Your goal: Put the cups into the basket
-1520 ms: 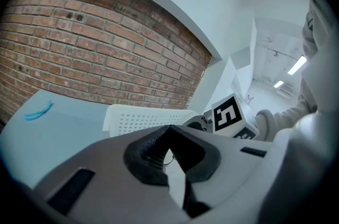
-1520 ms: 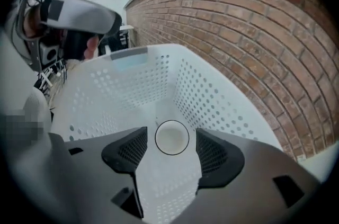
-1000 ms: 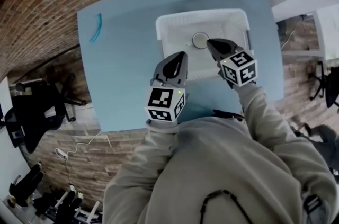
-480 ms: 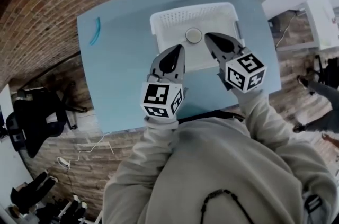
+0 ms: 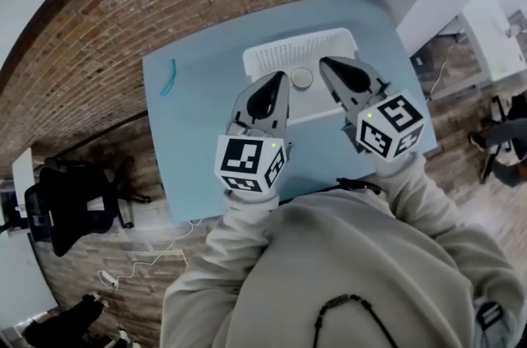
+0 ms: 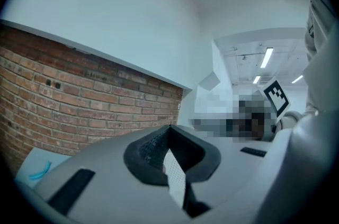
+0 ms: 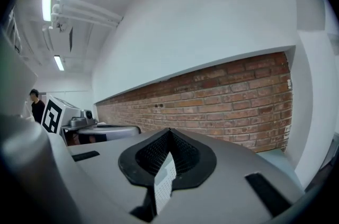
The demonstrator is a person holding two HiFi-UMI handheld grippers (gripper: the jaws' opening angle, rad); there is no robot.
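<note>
A white slatted basket (image 5: 280, 55) stands on the blue table (image 5: 202, 132) against the brick wall. One pale round cup (image 5: 302, 77) sits inside it, seen from above. Both grippers hang high above the table, close to the head camera. My left gripper (image 5: 277, 80) is over the basket's near left corner, my right gripper (image 5: 328, 63) over its near right part. Both are shut and hold nothing. In the left gripper view the gripper (image 6: 169, 128) points up at the brick wall; the right gripper (image 7: 169, 133) does the same in its own view.
A curved light-blue strip (image 5: 168, 77) lies near the table's far left corner; the same strip (image 6: 39, 171) shows in the left gripper view. A black chair (image 5: 78, 206) stands left of the table. White furniture (image 5: 494, 25) is at the right.
Both grippers have risen toward the head camera and stayed shut. The view has shifted, so table and basket look smaller and farther off. The cup has not moved in the basket.
</note>
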